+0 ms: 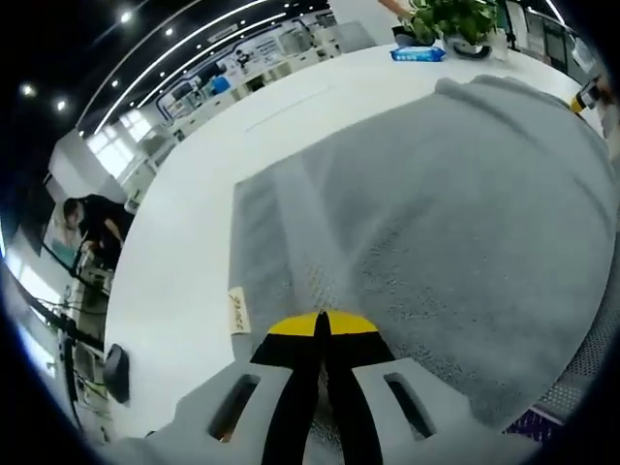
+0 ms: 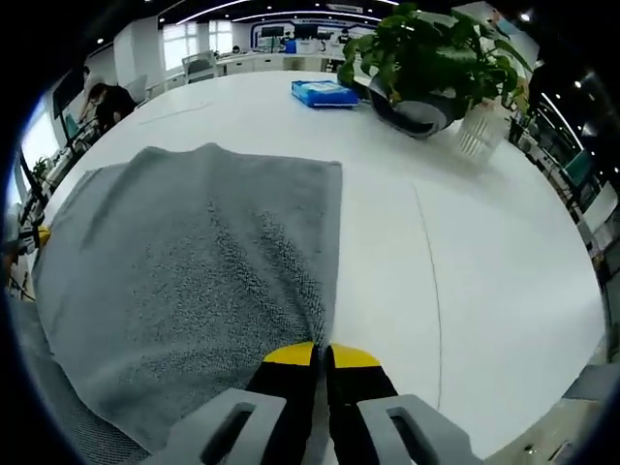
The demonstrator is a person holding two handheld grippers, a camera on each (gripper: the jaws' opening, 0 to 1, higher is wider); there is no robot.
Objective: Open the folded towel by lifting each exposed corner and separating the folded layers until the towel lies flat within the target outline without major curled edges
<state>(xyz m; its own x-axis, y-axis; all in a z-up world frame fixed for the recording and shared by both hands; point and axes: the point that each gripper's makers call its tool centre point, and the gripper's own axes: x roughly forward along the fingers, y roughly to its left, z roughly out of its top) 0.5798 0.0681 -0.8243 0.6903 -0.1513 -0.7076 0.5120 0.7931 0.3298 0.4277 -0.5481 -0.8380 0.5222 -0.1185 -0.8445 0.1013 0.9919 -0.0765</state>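
Both grippers, left (image 1: 323, 325) and right (image 2: 322, 356), are pinching the near edge of a grey terry towel (image 2: 194, 262) with yellow-tipped jaws closed, the nubbly cloth spreading across a smooth white table (image 2: 465, 252) beside a leafy plant (image 2: 426, 48) in a dark round pot (image 2: 417, 111).

An open-plan office: rows of desks (image 2: 257, 60), strip ceiling lights (image 1: 184, 53), a potted plant (image 2: 426, 58).
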